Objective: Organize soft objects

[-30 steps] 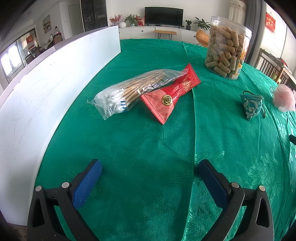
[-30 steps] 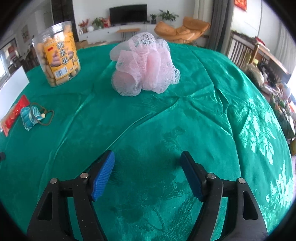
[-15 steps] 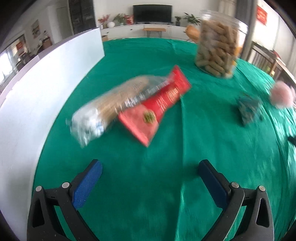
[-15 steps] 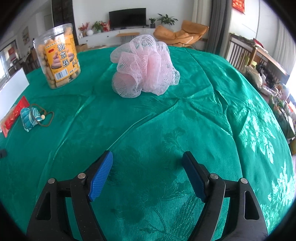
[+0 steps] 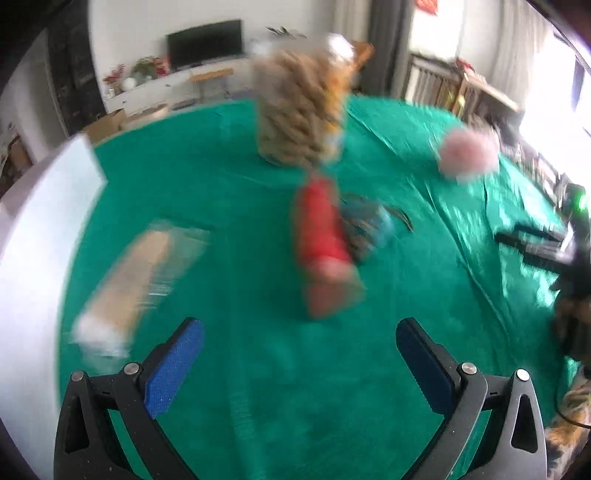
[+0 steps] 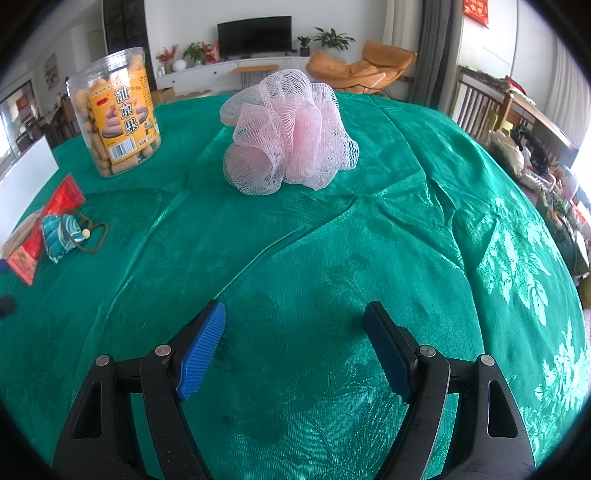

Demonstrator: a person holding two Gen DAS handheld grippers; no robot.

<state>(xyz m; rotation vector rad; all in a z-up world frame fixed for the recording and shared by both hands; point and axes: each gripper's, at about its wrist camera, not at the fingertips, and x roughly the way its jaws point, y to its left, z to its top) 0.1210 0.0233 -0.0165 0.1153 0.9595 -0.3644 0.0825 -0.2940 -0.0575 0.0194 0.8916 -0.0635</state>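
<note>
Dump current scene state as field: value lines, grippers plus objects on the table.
left gripper: open, holding nothing, over the cloth
right gripper: open, holding nothing, facing the loofah
pink mesh loofah: on green tablecloth, untouched
small teal pouch: beside red packet, cord loose
snack jar: upright, lid on
clear bag of sticks: lying flat near white board
left view: motion-blurred

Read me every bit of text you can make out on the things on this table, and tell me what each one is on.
"油京果": large characters on the orange label of the clear snack jar.
Barcode and small print on that label: too small to read.
Gold emblem on the red packet: not legible.
Red hanging on the far wall: too small to read.
Left wrist view: too blurred to read any text.
</note>
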